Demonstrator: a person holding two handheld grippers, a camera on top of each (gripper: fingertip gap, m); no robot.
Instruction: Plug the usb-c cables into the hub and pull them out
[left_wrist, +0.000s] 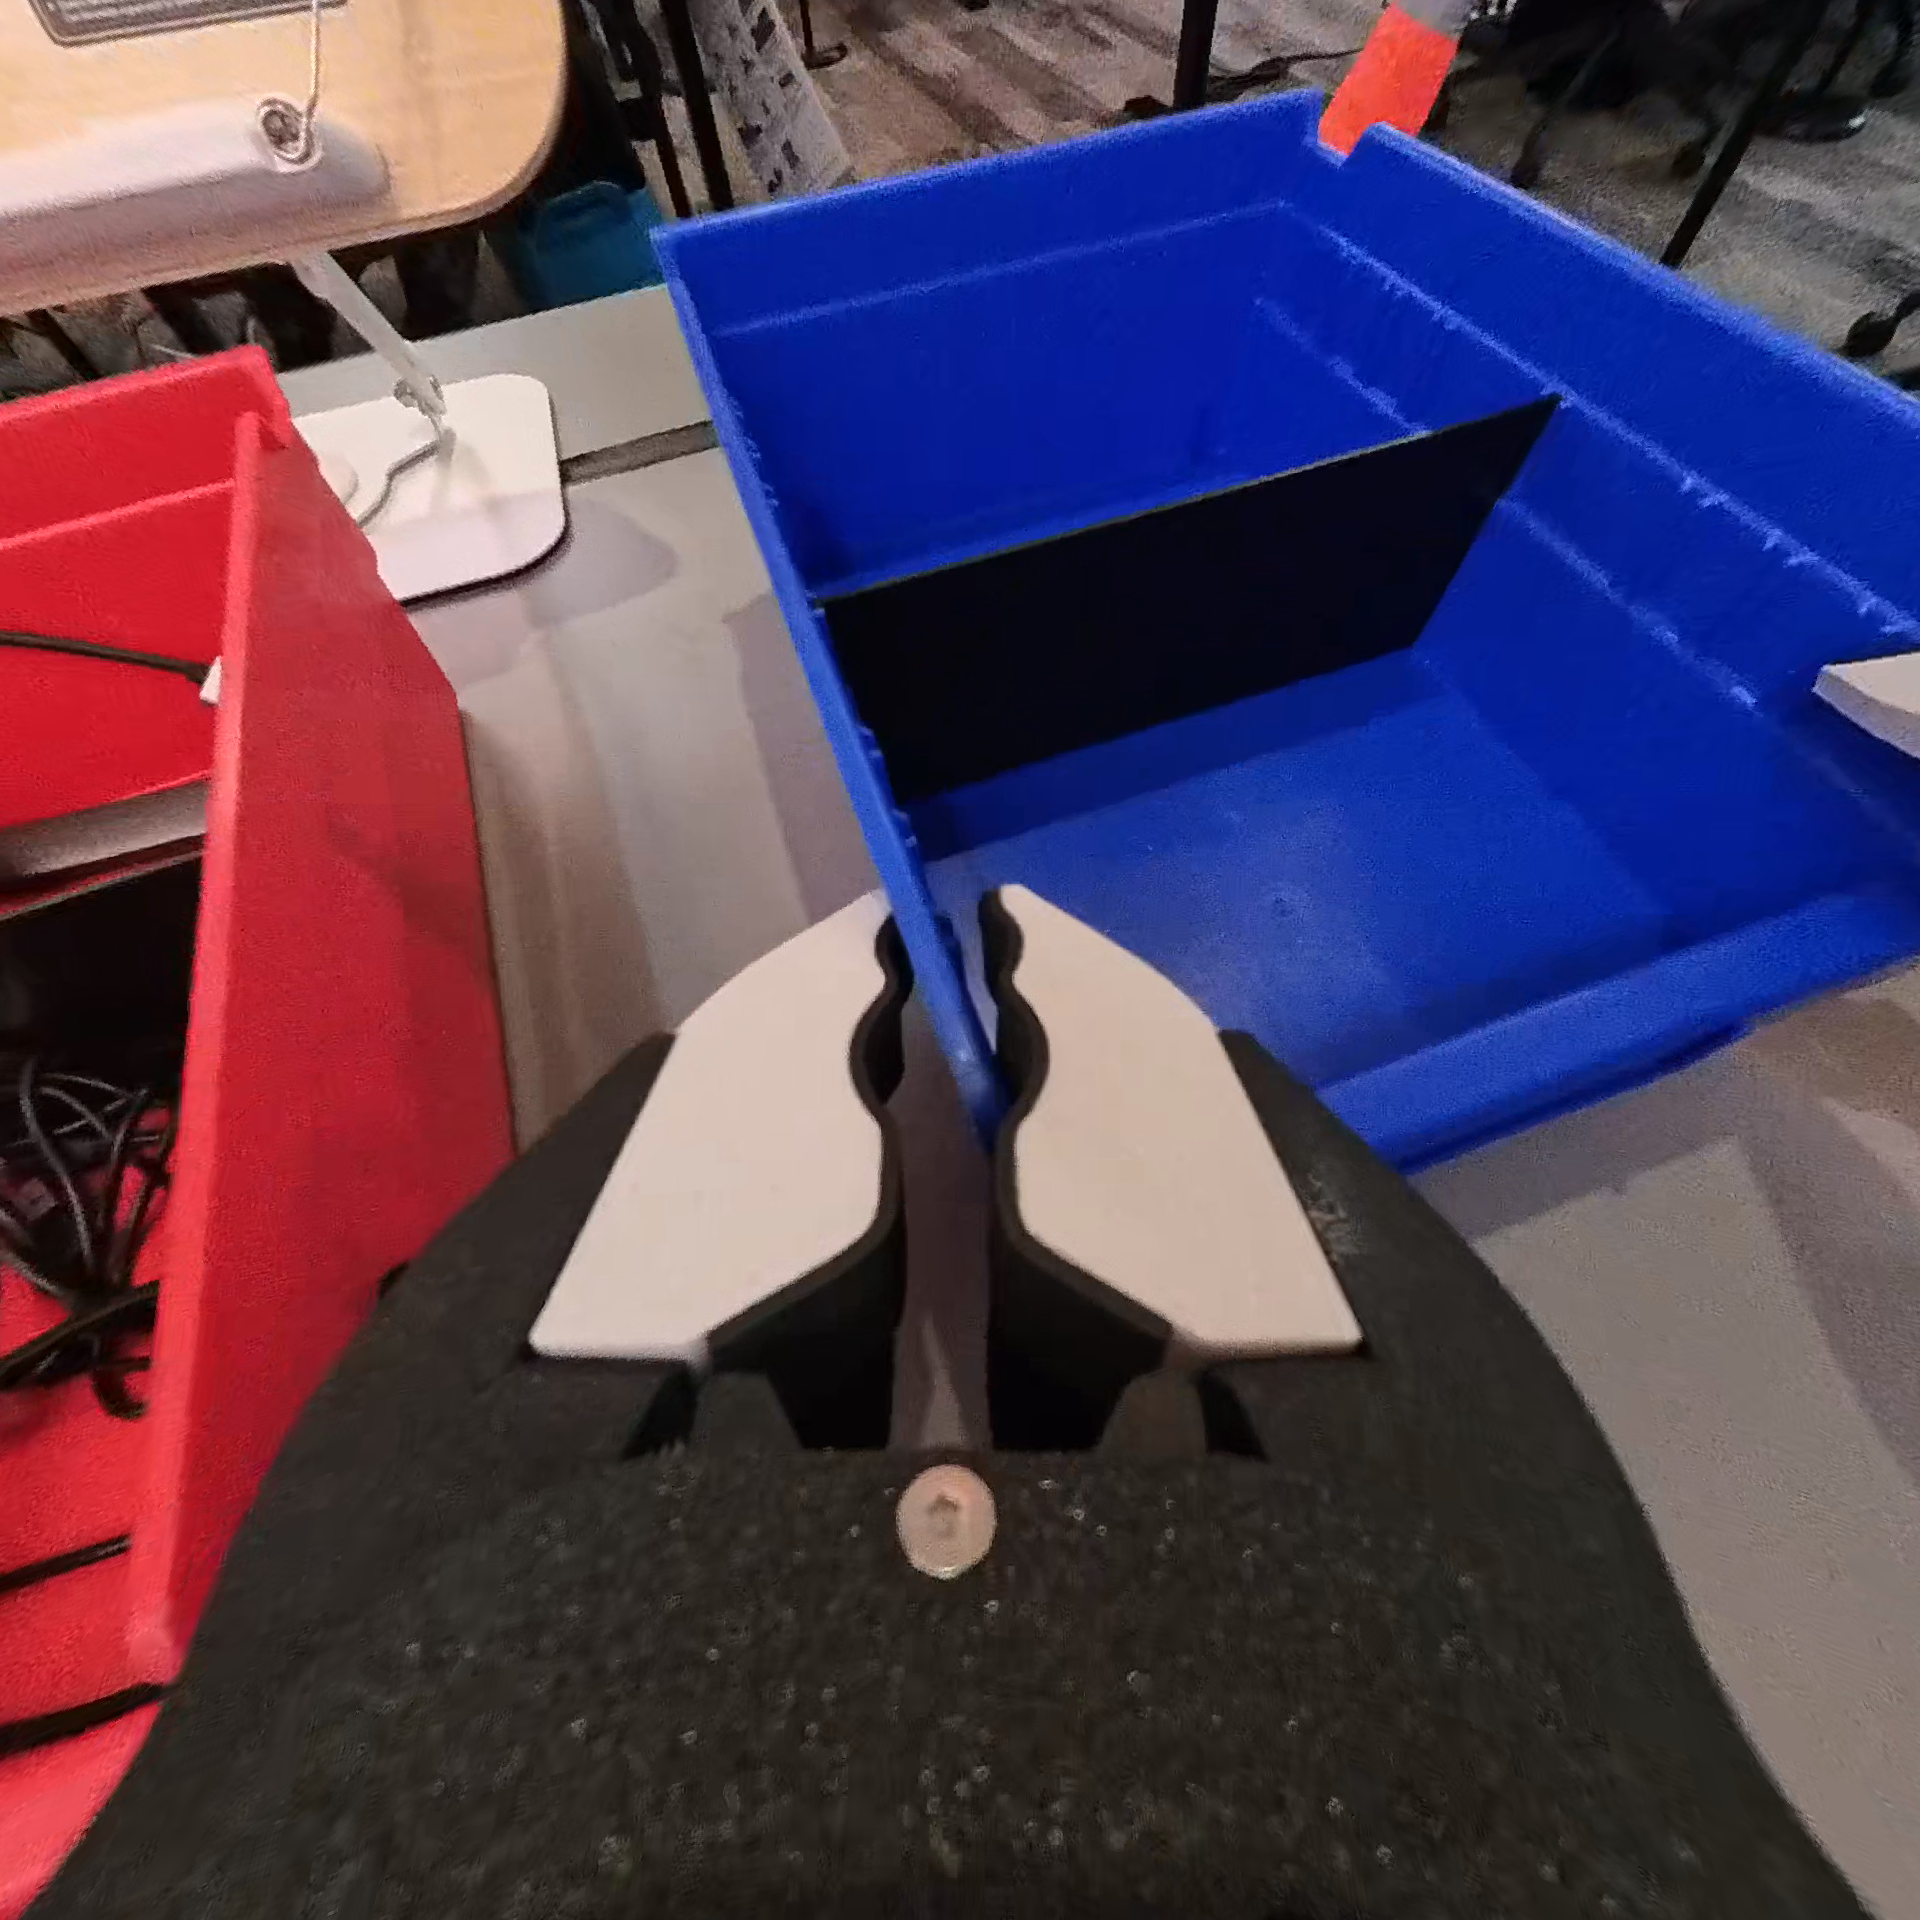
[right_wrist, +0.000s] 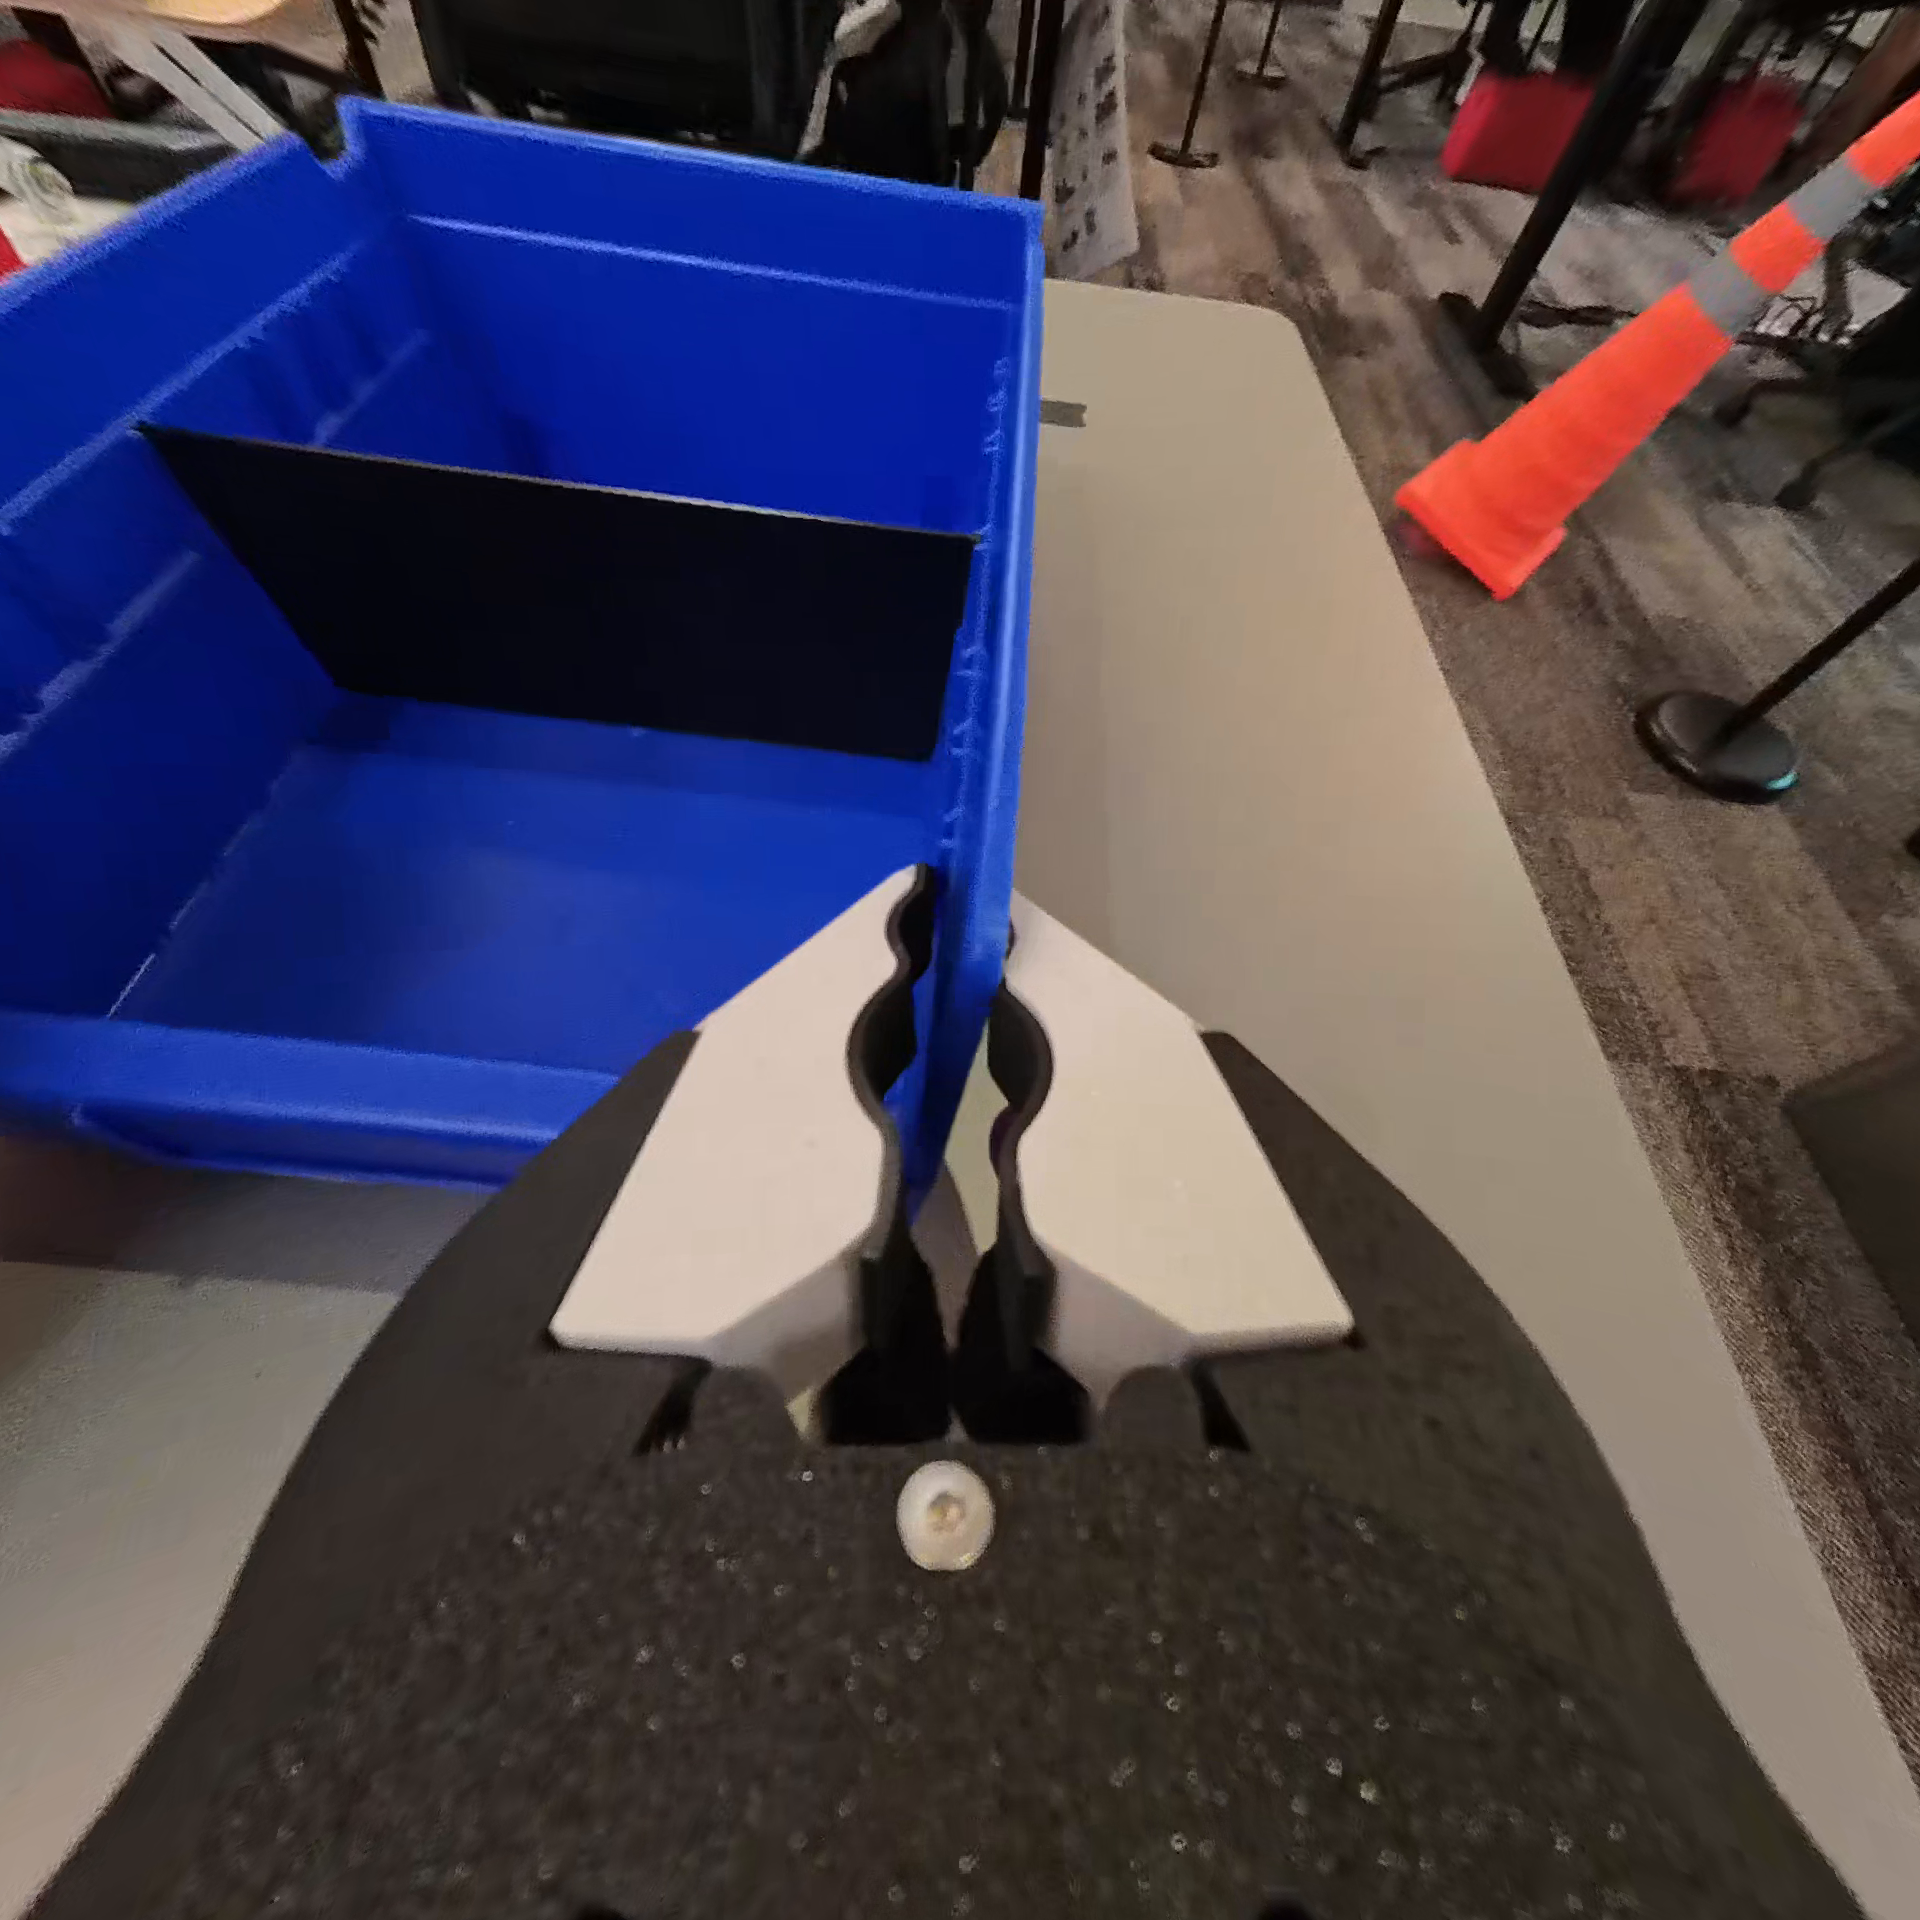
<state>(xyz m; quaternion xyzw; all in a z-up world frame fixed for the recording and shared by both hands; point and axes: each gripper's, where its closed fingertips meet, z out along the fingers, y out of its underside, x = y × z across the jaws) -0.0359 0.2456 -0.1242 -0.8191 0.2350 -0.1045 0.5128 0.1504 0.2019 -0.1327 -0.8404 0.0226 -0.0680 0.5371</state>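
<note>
An empty blue bin (left_wrist: 1351, 883) with a black divider (left_wrist: 1174, 592) stands on the grey table. My left gripper (left_wrist: 945, 920) is shut on the bin's left wall (left_wrist: 940, 987) near the front corner. My right gripper (right_wrist: 971, 899) is shut on the bin's right wall (right_wrist: 982, 935) near the front corner; one of its white fingertips (left_wrist: 1875, 707) shows at the right edge of the left wrist view. Black cables (left_wrist: 73, 1195) lie tangled in a red bin (left_wrist: 332, 935) on the left, next to a grey flat device (left_wrist: 104, 831). I cannot see any hub clearly.
A white lamp base (left_wrist: 457, 488) stands on the table behind the red bin. The grey table (right_wrist: 1247, 831) ends just right of the blue bin. An orange cone (right_wrist: 1579, 416) and a black stanchion base (right_wrist: 1714, 738) stand on the carpet beyond. The grippers' ends are close to 20 centimetres from one another. The grey flat device (left_wrist: 104, 831) is closer to my left gripper, around 30 centimetres from its tips; the right tips are 45 centimetres off.
</note>
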